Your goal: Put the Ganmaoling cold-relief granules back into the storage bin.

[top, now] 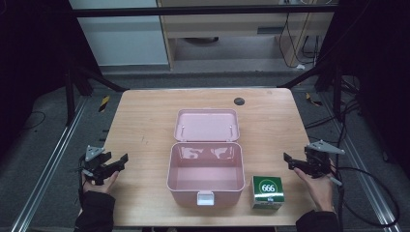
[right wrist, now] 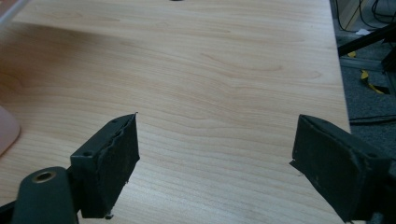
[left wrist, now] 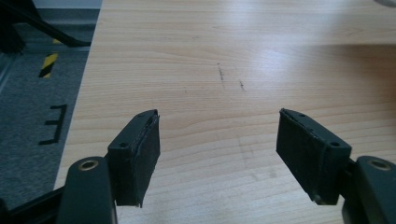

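Note:
A pink plastic box (top: 205,178) stands open in the middle of the wooden table (top: 145,121), its lid (top: 206,124) laid back flat behind it and its inside bare. A small green carton (top: 267,192) marked 666 sits just right of the box near the front edge. My left gripper (top: 116,161) rests at the table's left edge, open, with only bare wood between its jaws (left wrist: 217,149). My right gripper (top: 291,161) hovers at the right edge, open as well (right wrist: 215,158), a short way behind and to the right of the carton.
A dark round cable port (top: 239,101) sits in the table's back edge. The pink box's corner (right wrist: 7,133) shows at the left of the right gripper view. Grey floor, metal rails and cables (top: 372,193) surround the table.

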Tool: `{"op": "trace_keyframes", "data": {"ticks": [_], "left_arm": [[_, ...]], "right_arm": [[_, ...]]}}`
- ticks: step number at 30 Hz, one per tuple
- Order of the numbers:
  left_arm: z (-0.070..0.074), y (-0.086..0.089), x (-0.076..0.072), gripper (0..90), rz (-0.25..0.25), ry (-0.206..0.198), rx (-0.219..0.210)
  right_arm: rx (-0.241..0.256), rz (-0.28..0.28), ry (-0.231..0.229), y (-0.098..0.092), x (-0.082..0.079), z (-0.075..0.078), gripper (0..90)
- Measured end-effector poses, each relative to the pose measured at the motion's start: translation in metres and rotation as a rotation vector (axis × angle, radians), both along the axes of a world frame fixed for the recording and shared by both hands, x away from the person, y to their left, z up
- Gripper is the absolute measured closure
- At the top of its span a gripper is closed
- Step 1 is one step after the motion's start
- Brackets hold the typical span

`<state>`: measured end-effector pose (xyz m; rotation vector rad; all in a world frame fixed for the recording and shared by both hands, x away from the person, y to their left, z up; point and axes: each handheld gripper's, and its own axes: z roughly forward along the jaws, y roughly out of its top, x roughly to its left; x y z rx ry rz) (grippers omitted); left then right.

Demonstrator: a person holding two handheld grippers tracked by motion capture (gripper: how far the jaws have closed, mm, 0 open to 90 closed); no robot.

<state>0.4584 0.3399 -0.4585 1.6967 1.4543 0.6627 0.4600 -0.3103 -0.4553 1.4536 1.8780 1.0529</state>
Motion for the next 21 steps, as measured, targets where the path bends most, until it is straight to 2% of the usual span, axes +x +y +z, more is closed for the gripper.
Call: {"op": "trace_keyframes", "data": {"ticks": [5, 8, 10, 14, 19, 21], "left_arm": [[-0.001, -0.002, 0.001, 31.4, -0.010, 0.035, 0.012], [0.000, -0.004, 0.000, 31.6, -0.015, 0.038, 0.032], [0.000, -0.005, 0.000, 31.6, -0.021, 0.041, 0.043], [0.000, -0.006, 0.000, 31.4, -0.031, 0.050, 0.059], [0.000, -0.007, -0.001, 31.5, -0.044, 0.051, 0.067], [-0.001, -0.008, -0.001, 31.5, -0.048, 0.052, 0.070]], "right_arm": [[0.001, 0.035, -0.022, 0.000, -0.004, 0.013, 13.8], [-0.022, 0.082, -0.032, 0.005, -0.006, 0.025, 13.8], [-0.013, 0.094, -0.028, 0.007, -0.006, 0.027, 13.8], [-0.065, 0.149, -0.029, 0.014, -0.008, 0.041, 13.2], [-0.069, 0.193, -0.038, 0.017, -0.007, 0.054, 12.9], [-0.086, 0.212, -0.039, 0.019, -0.006, 0.061, 12.8]]}}
